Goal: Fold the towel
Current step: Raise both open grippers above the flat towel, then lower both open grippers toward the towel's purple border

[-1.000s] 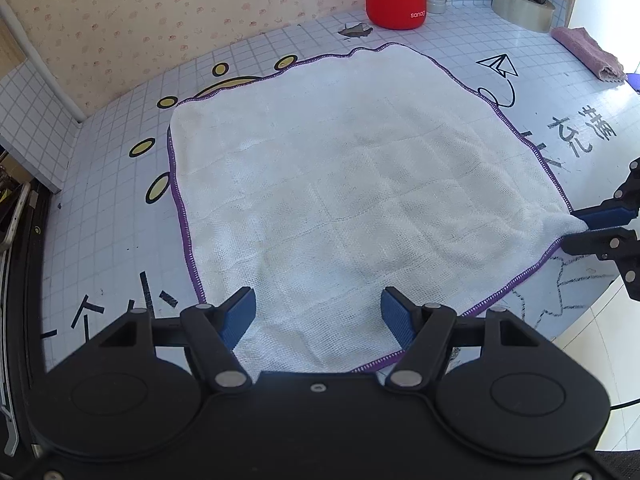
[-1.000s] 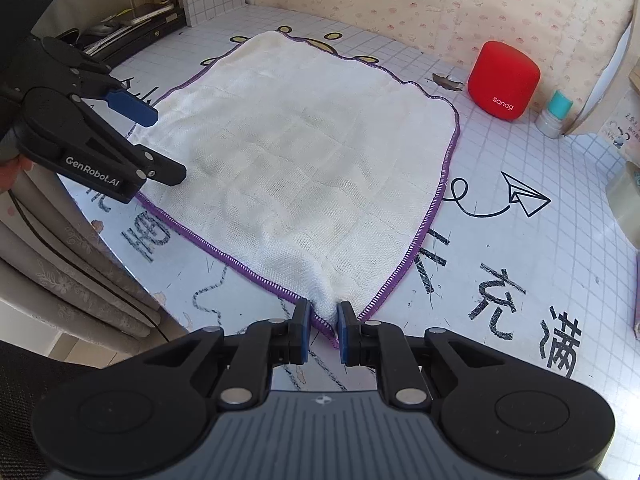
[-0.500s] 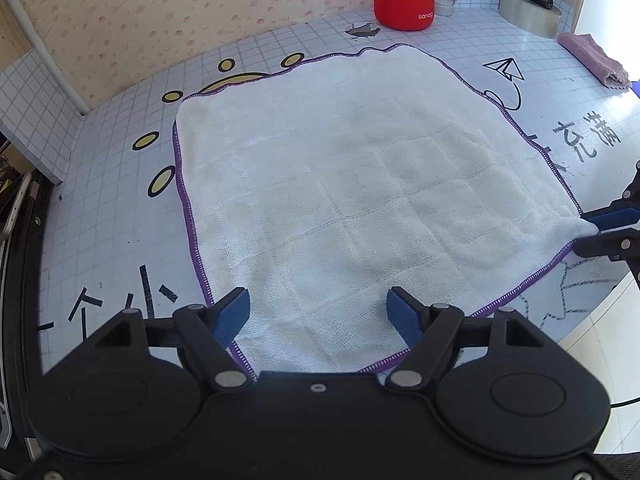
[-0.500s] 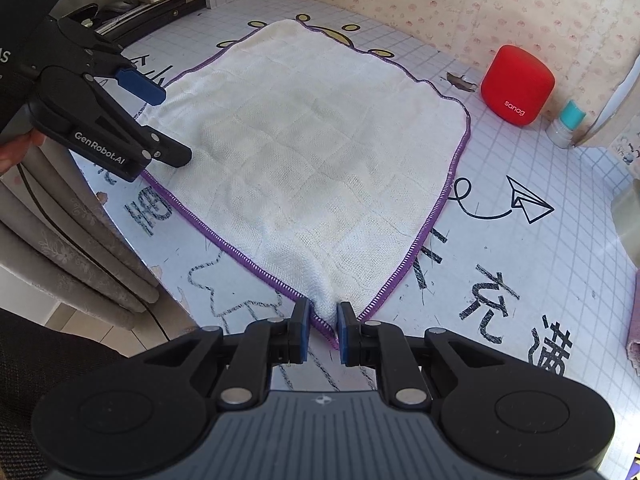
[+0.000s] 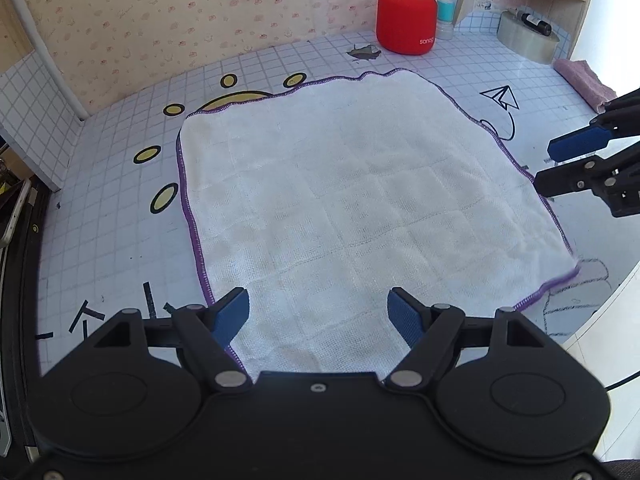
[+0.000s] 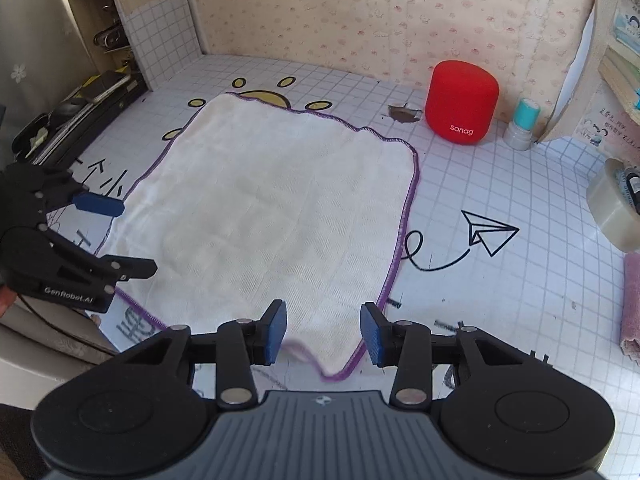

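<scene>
White towel [image 5: 360,208] with purple stitched edge lies spread flat, one layer, on the grid-print table cover [image 5: 100,240], filling centre of both views. Not folded yet.

Left wrist view: left gripper [image 5: 318,312] at bottom centre, jaws wide apart, nothing pinched; blue pads hang over the towel's near edge, left pad at the purple hem, contact with the cloth cannot be told. Near right corner of the towel is blurred at right, lying on a drawn outline. Right gripper [image 5: 560,168] enters at right edge, just beside the towel's right hem, jaws parted, nothing between them.

Right wrist view: right gripper [image 6: 323,330] at bottom centre, jaws opening, part open; towel's near corner [image 6: 332,372] sits below and between the pads, blurred, pads not pressing on it. Left gripper [image 6: 128,236] at left edge over the towel's left hem, jaws wide, empty; a fingertip of the person shows at far left.

Only left view: shelf with books upper right, yellow ovals left of the towel unobstructed. Only right view: shelf with clutter upper left, the teal-capped bottle [image 6: 522,124] in full.

Both: red speaker [image 5: 406,20] at back beyond the far hem, apart from it; tape roll [image 5: 528,38] and pink cloth [image 5: 584,82] at right; paper-plane drawing [image 6: 488,234] right of the towel.
</scene>
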`<state>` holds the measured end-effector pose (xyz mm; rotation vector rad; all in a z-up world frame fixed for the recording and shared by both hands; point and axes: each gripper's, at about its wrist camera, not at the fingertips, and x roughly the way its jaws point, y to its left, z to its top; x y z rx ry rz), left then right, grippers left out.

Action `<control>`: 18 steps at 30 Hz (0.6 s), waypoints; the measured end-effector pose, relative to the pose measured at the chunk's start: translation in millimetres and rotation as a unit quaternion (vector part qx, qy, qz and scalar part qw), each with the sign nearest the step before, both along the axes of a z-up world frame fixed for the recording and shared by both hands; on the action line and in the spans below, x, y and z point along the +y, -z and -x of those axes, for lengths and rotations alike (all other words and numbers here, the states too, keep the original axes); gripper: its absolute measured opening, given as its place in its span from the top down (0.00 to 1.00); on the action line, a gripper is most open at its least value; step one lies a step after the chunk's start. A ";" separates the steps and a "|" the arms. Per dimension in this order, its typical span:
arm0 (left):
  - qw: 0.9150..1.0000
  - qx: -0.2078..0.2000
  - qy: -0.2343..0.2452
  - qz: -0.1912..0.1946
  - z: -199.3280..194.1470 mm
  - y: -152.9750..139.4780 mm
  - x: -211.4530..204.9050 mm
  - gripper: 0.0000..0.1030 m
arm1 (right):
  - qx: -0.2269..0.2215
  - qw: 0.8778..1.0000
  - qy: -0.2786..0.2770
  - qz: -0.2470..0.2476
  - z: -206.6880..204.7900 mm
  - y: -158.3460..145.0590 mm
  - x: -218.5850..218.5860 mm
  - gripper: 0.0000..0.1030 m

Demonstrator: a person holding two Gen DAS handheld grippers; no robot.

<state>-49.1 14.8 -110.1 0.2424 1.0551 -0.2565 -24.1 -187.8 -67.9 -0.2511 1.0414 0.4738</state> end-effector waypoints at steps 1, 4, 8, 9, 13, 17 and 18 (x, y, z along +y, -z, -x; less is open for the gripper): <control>1.000 -0.003 -0.001 0.000 -2.4 -2.5 0.8 0.24 | 0.002 1.000 -0.003 0.011 -3.3 -1.1 1.8 0.61; 1.000 -0.005 0.001 0.005 -7.2 -3.3 2.6 0.23 | -0.009 1.000 0.003 0.015 -6.1 -5.8 -1.9 0.56; 1.000 -0.005 0.015 -0.009 -14.0 2.5 -4.8 0.23 | -0.013 1.000 0.007 -0.001 -25.6 1.1 -0.4 0.55; 1.000 -0.006 0.018 -0.011 -16.4 2.9 -7.2 0.23 | -0.018 1.000 0.008 -0.002 -33.4 4.9 3.6 0.55; 1.000 -0.013 0.022 -0.007 -31.5 1.1 -14.7 0.23 | -0.025 0.999 0.016 -0.017 -57.3 16.4 15.2 0.55; 1.000 -0.017 0.021 -0.007 -44.1 0.9 -15.4 0.23 | -0.031 0.999 0.019 -0.032 -73.2 22.5 24.9 0.55; 1.000 -0.016 0.021 -0.008 -46.2 1.6 -14.6 0.23 | -0.035 0.999 0.020 -0.033 -76.8 23.6 27.4 0.55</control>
